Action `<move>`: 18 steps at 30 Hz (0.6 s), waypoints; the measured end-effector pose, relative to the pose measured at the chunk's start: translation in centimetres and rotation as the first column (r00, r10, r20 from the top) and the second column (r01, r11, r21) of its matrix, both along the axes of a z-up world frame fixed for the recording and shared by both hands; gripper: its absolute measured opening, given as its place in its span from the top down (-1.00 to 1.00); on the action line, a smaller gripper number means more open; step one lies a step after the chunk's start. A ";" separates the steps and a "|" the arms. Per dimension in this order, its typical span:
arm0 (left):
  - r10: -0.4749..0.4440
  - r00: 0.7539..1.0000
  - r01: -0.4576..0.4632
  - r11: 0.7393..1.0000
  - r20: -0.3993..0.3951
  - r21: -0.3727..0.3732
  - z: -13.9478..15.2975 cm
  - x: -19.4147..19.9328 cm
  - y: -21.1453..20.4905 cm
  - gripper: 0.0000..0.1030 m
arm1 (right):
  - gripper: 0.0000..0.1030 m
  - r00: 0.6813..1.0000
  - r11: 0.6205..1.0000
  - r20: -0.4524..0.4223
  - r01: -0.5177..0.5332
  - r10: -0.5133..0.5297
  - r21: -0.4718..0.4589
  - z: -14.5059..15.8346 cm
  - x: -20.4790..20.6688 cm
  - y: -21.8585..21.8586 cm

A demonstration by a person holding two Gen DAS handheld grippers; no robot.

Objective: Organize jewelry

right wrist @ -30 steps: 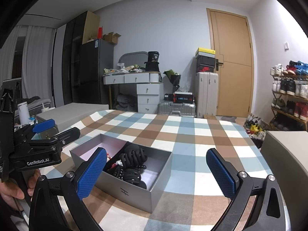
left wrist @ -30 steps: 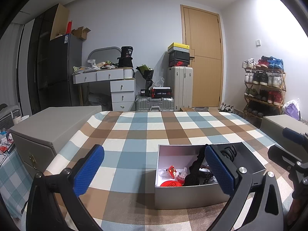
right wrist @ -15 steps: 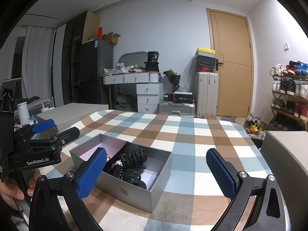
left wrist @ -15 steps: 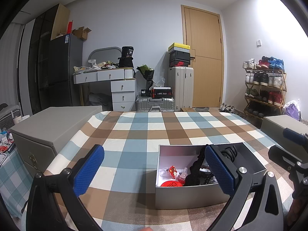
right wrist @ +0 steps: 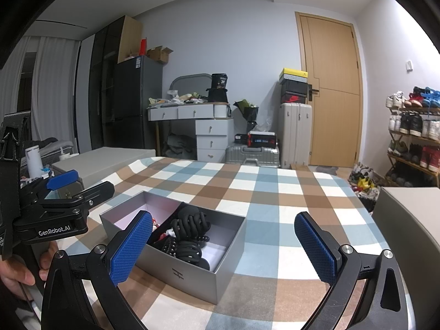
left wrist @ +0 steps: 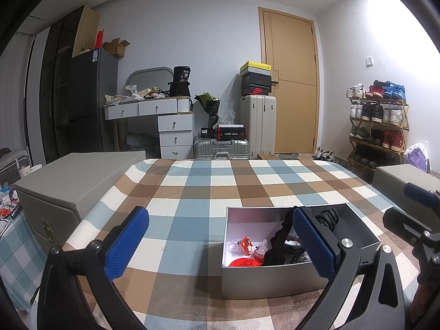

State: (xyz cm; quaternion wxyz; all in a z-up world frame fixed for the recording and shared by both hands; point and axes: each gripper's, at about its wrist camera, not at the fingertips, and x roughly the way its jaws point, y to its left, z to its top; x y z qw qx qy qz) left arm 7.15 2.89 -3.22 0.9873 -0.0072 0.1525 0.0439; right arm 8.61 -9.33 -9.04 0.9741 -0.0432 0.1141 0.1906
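Both hand-held grippers — left (left wrist: 220, 243), right (right wrist: 225, 246) — are hovering spread wide, empty; the box (right wrist: 192, 272) is sitting on the tabletop (right wrist: 275, 209), jewelry tangled inside — better approaching from above, picking one piece.

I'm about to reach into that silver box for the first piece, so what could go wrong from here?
1. The black hair ties and clips lie heaped together in the silver box, so pinching one may drag others out.
2. The small red charm sits low behind the box's near wall, so the open left gripper may nudge the box instead.
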 end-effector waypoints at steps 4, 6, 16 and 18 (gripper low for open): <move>-0.003 1.000 0.003 1.000 0.000 0.000 0.1 -0.1 0.0 -0.98 | -1.00 1.000 1.000 0.000 0.000 0.000 0.000 0.0 0.0 0.0; -0.008 1.000 0.008 1.000 0.000 -0.001 0.1 -0.1 -0.1 -0.98 | -1.00 1.000 1.000 0.000 0.000 0.000 0.000 0.0 0.0 0.0; -0.025 1.000 0.025 1.000 -0.003 0.001 0.0 0.0 -0.4 -0.98 | -1.00 1.000 1.000 0.000 0.000 0.000 0.000 0.0 0.0 0.0; -0.024 1.000 0.024 1.000 -0.003 0.001 0.0 0.0 -0.4 -0.98 | -1.00 1.000 1.000 0.000 0.000 0.000 0.000 0.0 0.0 0.0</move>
